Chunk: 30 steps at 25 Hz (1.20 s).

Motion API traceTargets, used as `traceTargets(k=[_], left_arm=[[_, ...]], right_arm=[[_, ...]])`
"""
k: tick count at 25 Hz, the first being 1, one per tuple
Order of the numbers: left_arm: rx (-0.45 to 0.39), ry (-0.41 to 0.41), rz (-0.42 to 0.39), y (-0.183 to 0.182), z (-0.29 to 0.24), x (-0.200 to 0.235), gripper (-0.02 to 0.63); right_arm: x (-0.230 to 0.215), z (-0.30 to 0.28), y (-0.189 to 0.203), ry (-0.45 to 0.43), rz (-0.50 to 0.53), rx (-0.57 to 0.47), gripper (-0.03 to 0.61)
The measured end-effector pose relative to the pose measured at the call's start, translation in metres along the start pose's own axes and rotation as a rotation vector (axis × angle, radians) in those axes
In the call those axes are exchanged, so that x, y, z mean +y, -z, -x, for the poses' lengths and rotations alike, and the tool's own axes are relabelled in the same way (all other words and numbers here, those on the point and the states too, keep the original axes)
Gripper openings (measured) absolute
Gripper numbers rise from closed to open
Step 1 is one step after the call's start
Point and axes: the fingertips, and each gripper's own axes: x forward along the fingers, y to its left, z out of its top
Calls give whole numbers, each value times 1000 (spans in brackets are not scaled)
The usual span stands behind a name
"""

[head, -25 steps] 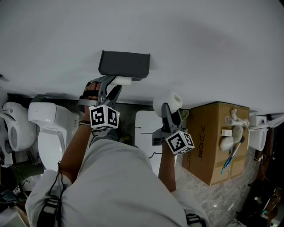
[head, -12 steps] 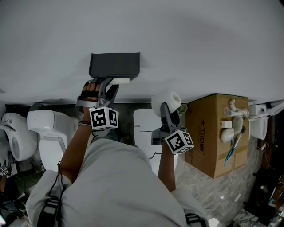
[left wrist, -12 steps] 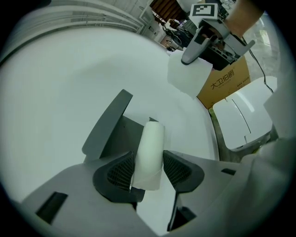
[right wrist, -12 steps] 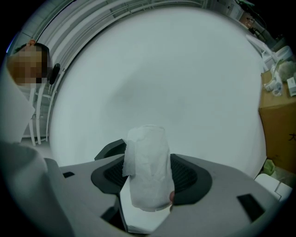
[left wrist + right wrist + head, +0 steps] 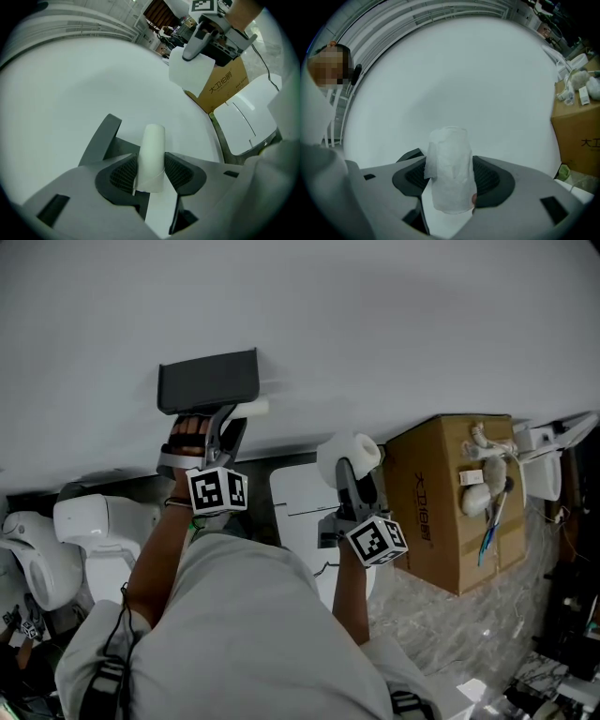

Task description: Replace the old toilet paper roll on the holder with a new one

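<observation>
The dark holder [image 5: 208, 381] hangs on the white wall. The old roll, a thin white tube [image 5: 251, 409], sticks out past the holder's right end. My left gripper [image 5: 228, 427] reaches up to it. In the left gripper view the tube [image 5: 151, 157] stands between the pads [image 5: 123, 172], which touch it on both sides; the jaws have just been closing on it. My right gripper [image 5: 349, 468] is shut on the new toilet paper roll [image 5: 349, 452], held to the right of the holder. That roll [image 5: 450, 168] fills the jaws in the right gripper view.
A cardboard box [image 5: 459, 502] with small items on top stands at the right. A white toilet [image 5: 98, 521] is at the lower left and a white lid [image 5: 298, 493] lies between the grippers. The right gripper [image 5: 204, 35] and its roll show in the left gripper view.
The old tube has slid right along the holder and now pokes past its right end, with the left gripper moving along. The right gripper and new roll also shifted right of the holder.
</observation>
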Motion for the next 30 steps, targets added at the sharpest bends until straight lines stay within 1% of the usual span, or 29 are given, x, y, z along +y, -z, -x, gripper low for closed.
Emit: traceTargets(k=[4, 10, 18, 21, 25, 30], left_arm=[[-37, -2, -27, -16, -6, -3, 206], [-113, 7, -57, -48, -9, -13, 205], [-206, 23, -29, -89, -2, -18, 202], [-255, 38, 14, -108, 5, -20, 202], [-314, 65, 149, -127, 18, -19, 202], [-317, 65, 263, -128, 34, -16, 204]], right_arm=[[-7, 14, -6, 32, 8, -25, 276], [-17, 37, -14, 79, 7, -59, 276], [-24, 72, -23, 125, 9, -106, 278], [-27, 85, -26, 139, 7, -119, 277], [-31, 98, -28, 145, -3, -128, 278], [-31, 107, -29, 119, -11, -118, 276]])
